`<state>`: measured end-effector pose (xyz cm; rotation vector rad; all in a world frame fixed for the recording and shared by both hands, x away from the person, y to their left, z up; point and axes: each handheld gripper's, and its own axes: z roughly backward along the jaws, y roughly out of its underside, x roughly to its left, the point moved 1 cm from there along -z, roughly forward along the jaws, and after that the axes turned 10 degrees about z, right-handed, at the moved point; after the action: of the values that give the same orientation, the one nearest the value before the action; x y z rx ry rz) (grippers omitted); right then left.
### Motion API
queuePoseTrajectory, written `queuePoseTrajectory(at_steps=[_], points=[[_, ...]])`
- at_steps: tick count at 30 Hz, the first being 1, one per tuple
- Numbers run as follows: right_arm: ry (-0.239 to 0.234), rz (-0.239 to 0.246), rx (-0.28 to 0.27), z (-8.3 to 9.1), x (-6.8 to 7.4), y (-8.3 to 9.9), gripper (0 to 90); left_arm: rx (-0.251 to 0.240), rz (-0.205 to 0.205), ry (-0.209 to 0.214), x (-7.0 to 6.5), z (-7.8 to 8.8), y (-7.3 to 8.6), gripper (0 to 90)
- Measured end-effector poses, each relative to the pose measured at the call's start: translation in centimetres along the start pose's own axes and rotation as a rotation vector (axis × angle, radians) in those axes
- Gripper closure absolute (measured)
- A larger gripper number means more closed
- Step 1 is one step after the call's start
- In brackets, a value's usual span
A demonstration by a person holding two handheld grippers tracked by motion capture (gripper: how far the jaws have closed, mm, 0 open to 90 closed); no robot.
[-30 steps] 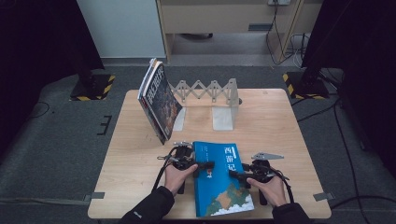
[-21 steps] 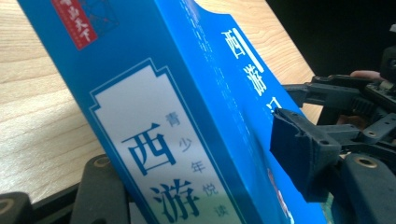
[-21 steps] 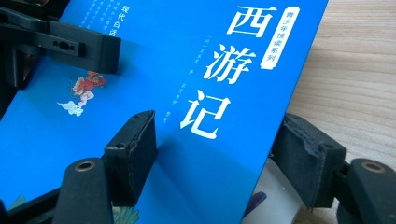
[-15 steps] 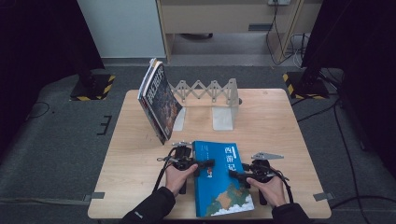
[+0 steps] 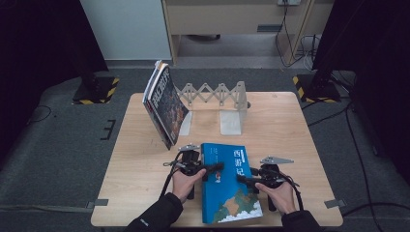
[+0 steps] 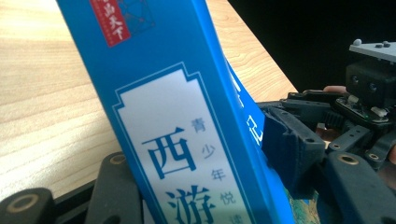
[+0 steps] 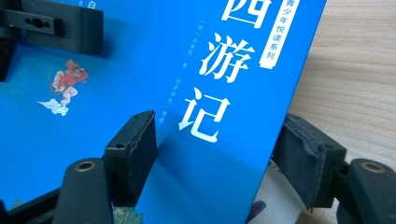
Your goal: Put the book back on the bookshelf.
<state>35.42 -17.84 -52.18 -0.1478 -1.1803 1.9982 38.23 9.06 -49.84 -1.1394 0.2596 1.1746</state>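
A blue book [image 5: 227, 193] with white Chinese title lettering lies near the table's front edge. My left gripper [image 5: 212, 170] reaches in from the left, and its jaws have just been closing on the book's spine edge. In the left gripper view the spine [image 6: 187, 116] stands between the pads of my left gripper [image 6: 203, 158] and looks tilted up off the wood. My right gripper [image 5: 244, 180] holds the opposite edge. One of its pads [image 7: 133, 140] lies on the cover [image 7: 187, 70] and the other sits under the edge, so my right gripper [image 7: 217, 144] is shut on the book.
A dark-covered book [image 5: 164, 104] leans at the back left against an expanding metal rack [image 5: 217, 94] with pale end plates [image 5: 231, 123]. Bare wooden table [image 5: 300, 130] lies to the right. Striped stand bases sit on the floor at both sides.
The left gripper's jaws have drawn in slightly on the book's spine edge. Both hands and the book stay where they were.
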Motion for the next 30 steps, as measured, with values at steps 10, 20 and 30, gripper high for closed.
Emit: queuePoseTrajectory(at_steps=[10,20,30], points=[[0.001,0.008,-0.008,-0.1,0.0,0.0,31.9,-0.002,0.005,0.013,0.0,-0.3,0.1,38.9],[0.006,0.009,-0.006,-0.2,0.1,0.0,32.2,0.001,0.026,0.016,0.4,-0.8,0.1,35.2],[0.014,0.013,0.000,-0.2,0.1,0.0,32.4,0.010,0.049,0.003,0.7,-1.1,0.1,34.3]])
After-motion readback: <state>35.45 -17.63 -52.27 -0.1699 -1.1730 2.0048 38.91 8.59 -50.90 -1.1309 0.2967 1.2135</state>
